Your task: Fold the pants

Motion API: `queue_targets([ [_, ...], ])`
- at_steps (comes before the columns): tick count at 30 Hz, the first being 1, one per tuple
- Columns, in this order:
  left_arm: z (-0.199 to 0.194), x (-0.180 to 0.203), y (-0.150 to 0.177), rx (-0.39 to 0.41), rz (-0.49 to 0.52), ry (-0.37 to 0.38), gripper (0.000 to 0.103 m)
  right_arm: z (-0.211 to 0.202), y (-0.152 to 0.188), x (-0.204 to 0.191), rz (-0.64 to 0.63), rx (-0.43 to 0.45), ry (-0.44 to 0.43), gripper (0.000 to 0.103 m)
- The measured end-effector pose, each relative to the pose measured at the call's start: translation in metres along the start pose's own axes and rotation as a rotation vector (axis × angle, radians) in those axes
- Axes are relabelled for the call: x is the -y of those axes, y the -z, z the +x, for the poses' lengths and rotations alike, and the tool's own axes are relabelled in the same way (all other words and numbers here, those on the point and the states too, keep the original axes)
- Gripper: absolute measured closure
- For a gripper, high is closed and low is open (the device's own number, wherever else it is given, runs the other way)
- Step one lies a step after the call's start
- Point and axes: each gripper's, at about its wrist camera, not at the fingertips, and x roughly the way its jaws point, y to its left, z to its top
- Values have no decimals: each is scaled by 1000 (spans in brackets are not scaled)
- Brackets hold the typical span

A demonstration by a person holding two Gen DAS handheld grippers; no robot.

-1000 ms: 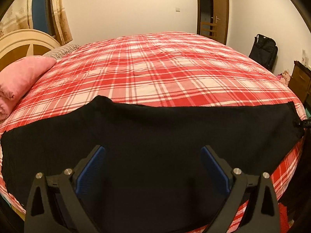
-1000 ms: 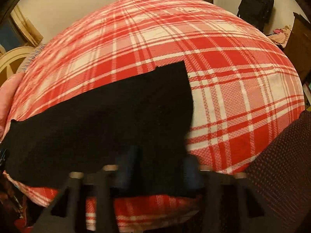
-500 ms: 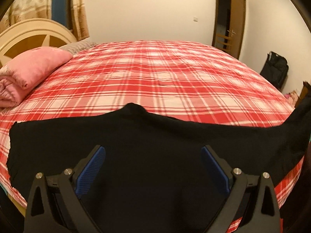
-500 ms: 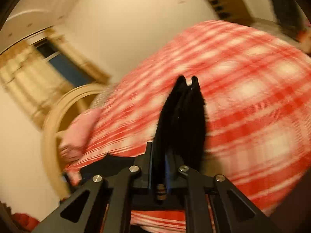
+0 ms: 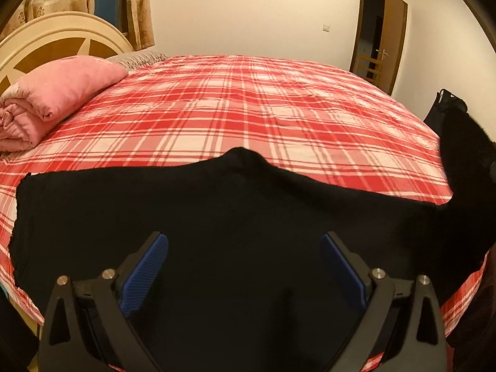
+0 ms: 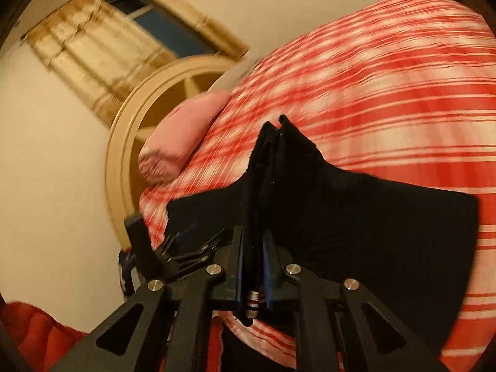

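Pants (image 5: pixel 235 223), black and broad, lie spread along the near edge of the bed (image 5: pixel 254 111), over its red and white plaid cover, with one end reaching close to the bed's left edge and a small hump rising at the middle of their far border. Closest to the left wrist camera, the left tool (image 5: pixel 245 266) hangs above the middle of the cloth with its blue pads (image 5: pixel 144 271) set wide apart and nothing between them; whether it touches the fabric cannot be told. At the right edge of that view the other end of the pants is lifted off the bed and stands up as a dark column. In the right wrist view, the right tool (image 6: pixel 255 266) is clamped narrow on this raised end, the gathered layers standing up from between its fingers as a ridge with two small points at the top, while the rest of the pants slopes down from it onto the plaid cover; this view is blurred, so finer detail of the grip is unclear. Farther back, a folded pink quilt (image 5: pixel 59 96) rests at the left side of the bed near a cream, rounded headboard (image 5: pixel 52 43). Behind that hang patterned curtains (image 5: pixel 139 6) beside a dark window, and on the far right wall a brown door (image 5: pixel 392 40) stands open. A black bag (image 5: pixel 446 105) sits beyond the bed's right edge.
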Motion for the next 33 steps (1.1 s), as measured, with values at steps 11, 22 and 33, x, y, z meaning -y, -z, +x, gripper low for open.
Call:
queue_targets([
  [11, 0, -42, 6, 4, -1, -126, 2, 135, 59, -8, -65, -158, -18, 81],
  [22, -3, -50, 4, 14, -52, -4, 2, 17, 49, -22, -173, 99, 8, 45],
  [33, 12, 32, 13, 10, 152, 21, 2, -38, 48, 39, -41, 232, 511, 68],
])
